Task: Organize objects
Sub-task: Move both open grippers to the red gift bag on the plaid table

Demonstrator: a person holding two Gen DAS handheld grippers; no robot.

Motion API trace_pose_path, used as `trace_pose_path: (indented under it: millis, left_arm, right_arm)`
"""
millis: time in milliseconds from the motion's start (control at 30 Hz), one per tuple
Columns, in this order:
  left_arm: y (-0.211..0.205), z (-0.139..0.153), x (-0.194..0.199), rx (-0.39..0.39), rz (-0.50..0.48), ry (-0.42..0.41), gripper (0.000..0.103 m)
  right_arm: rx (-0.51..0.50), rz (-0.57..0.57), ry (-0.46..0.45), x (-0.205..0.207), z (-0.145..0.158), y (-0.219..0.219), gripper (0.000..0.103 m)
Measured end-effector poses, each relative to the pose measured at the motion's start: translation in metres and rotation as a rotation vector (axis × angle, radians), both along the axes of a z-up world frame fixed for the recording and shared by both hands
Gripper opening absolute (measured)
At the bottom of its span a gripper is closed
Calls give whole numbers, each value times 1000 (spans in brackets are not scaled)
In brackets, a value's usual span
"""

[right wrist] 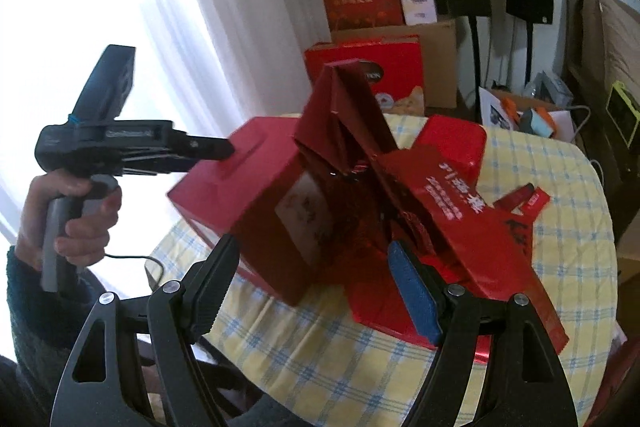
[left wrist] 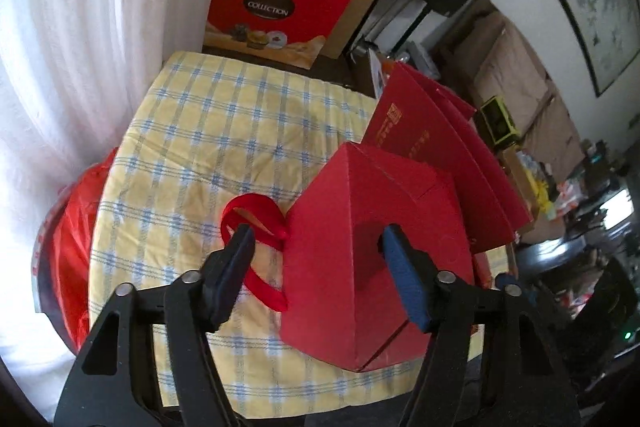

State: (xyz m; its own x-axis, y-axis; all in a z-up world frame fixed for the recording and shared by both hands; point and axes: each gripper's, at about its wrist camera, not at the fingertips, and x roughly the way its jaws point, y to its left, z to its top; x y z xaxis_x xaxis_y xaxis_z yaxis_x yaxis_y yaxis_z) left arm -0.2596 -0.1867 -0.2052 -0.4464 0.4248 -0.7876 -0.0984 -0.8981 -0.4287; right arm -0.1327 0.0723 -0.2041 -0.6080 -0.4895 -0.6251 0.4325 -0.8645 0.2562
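**Left wrist view: red carton tipped up beside the gift-bag pile**

Left wrist view shows the left gripper [left wrist: 316,247] with its two fingers spread wide. One blue-padded finger [left wrist: 404,287] lies against the face of the rectangular red cardboard box [left wrist: 360,267]; the other sits over the looped red ribbon handles [left wrist: 256,223], so nothing is clamped between them. From the right wrist view the same tool meets the box at its far top corner, and whether it pinches an edge there I cannot tell. The box is tilted, apparently resting on a lower edge on the yellow-and-blue checked tablecloth [left wrist: 208,131], which suggests it is being pushed or steadied upright rather than carried.

The right gripper [right wrist: 316,267] is also well apart at the fingers and holds nothing; it hovers low in front of the box and the heap of flattened red paper gift bags with white lettering [right wrist: 452,203]. One bag stands partly unfolded against the box, probably propped there while the pile is sorted.

Counted: one red box in hand; at least three flat red bags fanned beside it in the left view, though the exact number is hard to tell where they overlap; two ribbon loops; two grippers. Behind the table stands a red carton marked COLLECTION [left wrist: 276,11], with more boxes stacked above it.
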Motion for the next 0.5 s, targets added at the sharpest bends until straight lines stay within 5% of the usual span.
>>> trace_pose_path:
  millis: [333,500]
  left_arm:
    - [-10,-5,11,61,13,-3,52]
    - [2,6,9,-57,11,12,52]
  right_arm:
    - [-7,-20,-40,-4,-9,2,79]
    - [9,-3,-46,-3,-11,-4,79]
